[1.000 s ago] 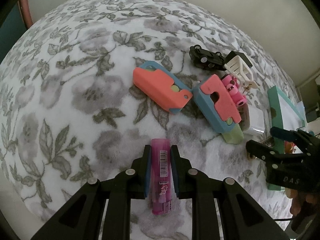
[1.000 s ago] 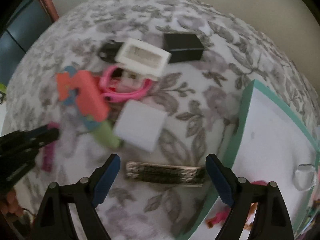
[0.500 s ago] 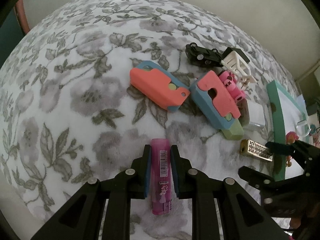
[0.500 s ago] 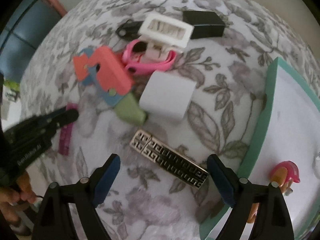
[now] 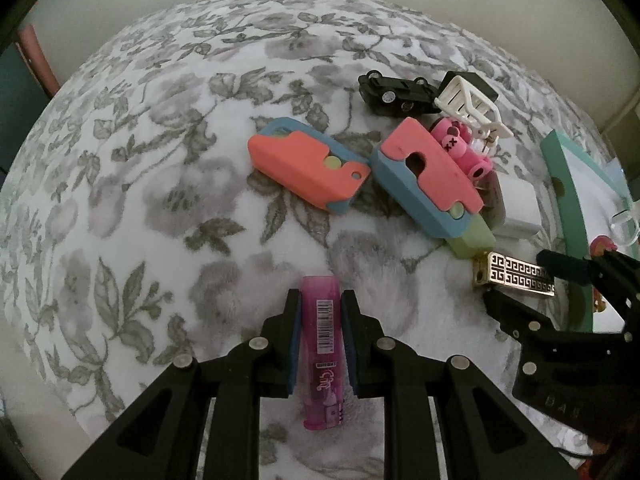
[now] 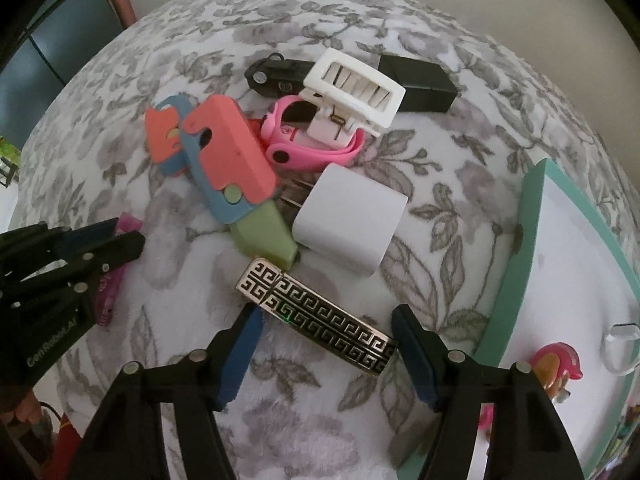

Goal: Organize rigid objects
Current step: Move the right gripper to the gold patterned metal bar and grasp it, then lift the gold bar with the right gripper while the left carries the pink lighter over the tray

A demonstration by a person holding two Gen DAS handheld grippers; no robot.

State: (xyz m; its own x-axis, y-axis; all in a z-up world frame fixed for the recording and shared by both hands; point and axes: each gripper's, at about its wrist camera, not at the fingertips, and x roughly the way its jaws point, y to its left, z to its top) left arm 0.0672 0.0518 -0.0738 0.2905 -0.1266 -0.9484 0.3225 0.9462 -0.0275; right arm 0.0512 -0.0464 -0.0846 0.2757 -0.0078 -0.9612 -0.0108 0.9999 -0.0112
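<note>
My left gripper is shut on a pink lighter, which stands lengthwise between its blue pads just above the floral cloth. The same gripper shows at the left of the right wrist view. A gold-and-black patterned lighter lies slantwise on the cloth between the fingers of my right gripper. Its jaws are closing around the lighter, and I see no firm press from the pads. In the left wrist view that gripper straddles the patterned lighter.
A pile sits just beyond: two coral-and-blue toy cases, a white charger cube, a pink band, a white claw clip, a black toy car and a black box. A teal tray stands at right.
My right gripper has shifted over the patterned lighter, and its jaws have narrowed around it. The left gripper keeps its hold on the pink lighter, barely moved.
</note>
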